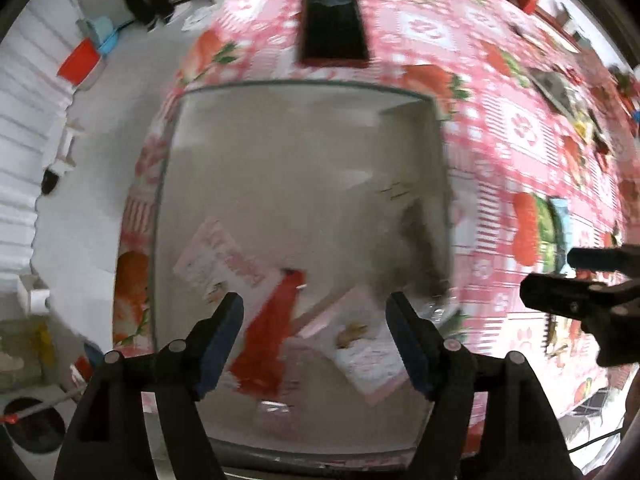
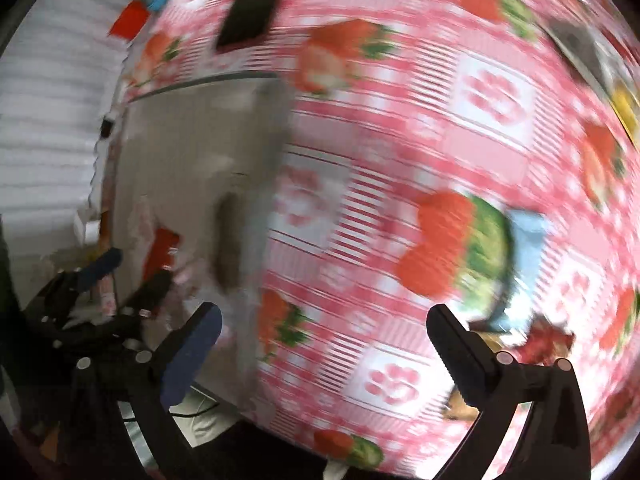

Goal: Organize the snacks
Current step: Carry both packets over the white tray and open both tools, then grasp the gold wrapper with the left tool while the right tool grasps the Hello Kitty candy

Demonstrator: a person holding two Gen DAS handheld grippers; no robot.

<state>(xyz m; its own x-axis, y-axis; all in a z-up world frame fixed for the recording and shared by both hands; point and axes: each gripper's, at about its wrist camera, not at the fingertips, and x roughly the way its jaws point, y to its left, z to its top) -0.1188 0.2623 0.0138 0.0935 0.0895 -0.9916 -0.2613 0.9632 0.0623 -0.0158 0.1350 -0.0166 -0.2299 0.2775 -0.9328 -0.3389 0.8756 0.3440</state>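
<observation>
At the left, the clear bin [image 1: 168, 184] stands close to the table edge, on the strawberry tablecloth [image 1: 500, 128]. Pink snack packets [image 1: 224, 264] and a red packet [image 1: 276, 332] lie inside it. The left gripper [image 1: 316, 340] hangs over them, jaws apart and holding nothing. To the right, the right gripper [image 2: 324, 344] is wide open and empty above bare cloth, with more snacks [image 2: 548, 340] near its right finger.

Left wrist view is aimed straight down, close over the clear bin [image 1: 296, 184]; right wrist view is angled steeply onto the tablecloth [image 2: 400, 208]. The bin is shared at left of the right frame.
</observation>
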